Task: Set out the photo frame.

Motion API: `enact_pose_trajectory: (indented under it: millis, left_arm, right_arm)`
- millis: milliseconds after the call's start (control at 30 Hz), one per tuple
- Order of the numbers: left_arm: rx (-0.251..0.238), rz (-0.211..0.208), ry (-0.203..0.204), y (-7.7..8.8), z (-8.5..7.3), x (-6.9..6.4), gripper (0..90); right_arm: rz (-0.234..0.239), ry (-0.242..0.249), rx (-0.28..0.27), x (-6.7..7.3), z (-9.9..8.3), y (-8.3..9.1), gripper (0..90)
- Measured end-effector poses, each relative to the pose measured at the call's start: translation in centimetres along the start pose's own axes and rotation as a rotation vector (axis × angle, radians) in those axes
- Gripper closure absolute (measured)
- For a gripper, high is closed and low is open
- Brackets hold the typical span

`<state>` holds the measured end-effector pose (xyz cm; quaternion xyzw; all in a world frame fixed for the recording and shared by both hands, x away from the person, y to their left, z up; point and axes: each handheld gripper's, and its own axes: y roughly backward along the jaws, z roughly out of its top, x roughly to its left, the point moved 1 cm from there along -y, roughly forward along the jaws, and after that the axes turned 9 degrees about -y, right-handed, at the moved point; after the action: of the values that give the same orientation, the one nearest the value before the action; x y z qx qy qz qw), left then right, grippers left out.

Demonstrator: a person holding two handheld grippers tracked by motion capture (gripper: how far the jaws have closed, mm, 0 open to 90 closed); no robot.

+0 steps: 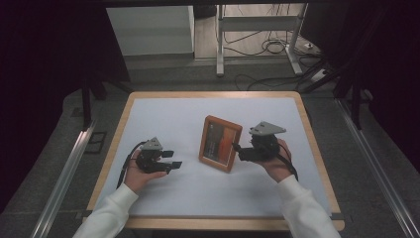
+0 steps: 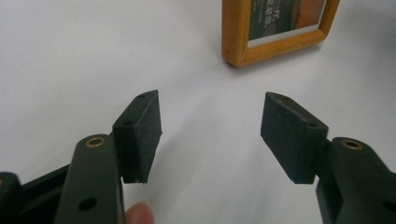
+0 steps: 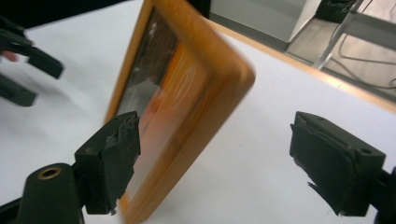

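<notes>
Black rubber pads of the right gripper [image 3: 215, 158] stand spread wide, with the near edge of the upright wooden-framed picture [image 3: 187, 107] between them but untouched by either pad. From above, that right gripper [image 1: 236, 148] points left at the frame's right edge, cradled in a hand that comes up from a white sleeve [image 1: 307, 208], palm under the body. Standing on the white tabletop [image 1: 163, 114] near the middle, the wooden-framed picture [image 1: 220, 143] is tilted slightly back. Left of it and well apart, the left gripper [image 1: 172, 158] rests low over the table, jaws spread and empty, aimed toward the frame [image 2: 275, 28], a fingertip [image 2: 137, 212] showing under its body.
</notes>
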<state>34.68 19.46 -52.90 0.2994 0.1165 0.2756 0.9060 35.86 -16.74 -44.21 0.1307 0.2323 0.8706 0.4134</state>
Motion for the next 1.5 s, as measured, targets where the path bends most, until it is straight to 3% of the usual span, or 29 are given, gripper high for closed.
enact_pose_trajectory:
  millis: [267, 367, 533, 600, 800, 933, 1200, 1500]
  left_arm:
    - [0.013, 0.017, -0.022, -0.3, 0.2, -1.0, 37.1]
    - [0.009, 0.028, -0.021, -0.1, 0.3, -1.4, 37.0]
    - [0.008, 0.039, -0.022, 0.1, 0.0, -1.9, 36.9]
    - [0.010, 0.040, -0.024, 0.2, 0.0, -2.0, 37.0]
    - [0.017, 0.034, -0.040, 0.0, 0.0, -2.3, 36.9]
    - [0.018, 0.034, -0.042, -0.1, 0.0, -2.4, 36.8]
    - [0.017, 0.034, -0.036, -0.1, -0.2, -2.3, 36.8]
    - [0.019, 0.031, -0.041, -0.2, -0.2, -2.4, 36.8]
  right_arm:
    - [0.038, -0.078, -0.034, 0.1, -3.6, 1.6, 16.9]
    - [0.034, -0.063, -0.028, 0.4, -4.5, 1.9, 22.0]
    - [0.084, -0.074, 0.004, 0.8, -5.9, 2.2, 34.0]
    - [0.085, -0.069, 0.010, 1.0, -6.4, 2.3, 40.4]
    - [0.106, -0.023, 0.069, 1.8, -7.2, 1.6, 74.3]
    - [0.103, 0.020, 0.093, 2.4, -7.3, 0.5, 89.0]
    - [0.132, 0.074, 0.127, 4.5, -7.0, -1.6, 89.7]
    - [0.110, 0.103, 0.180, 5.3, -7.3, -4.4, 89.7]
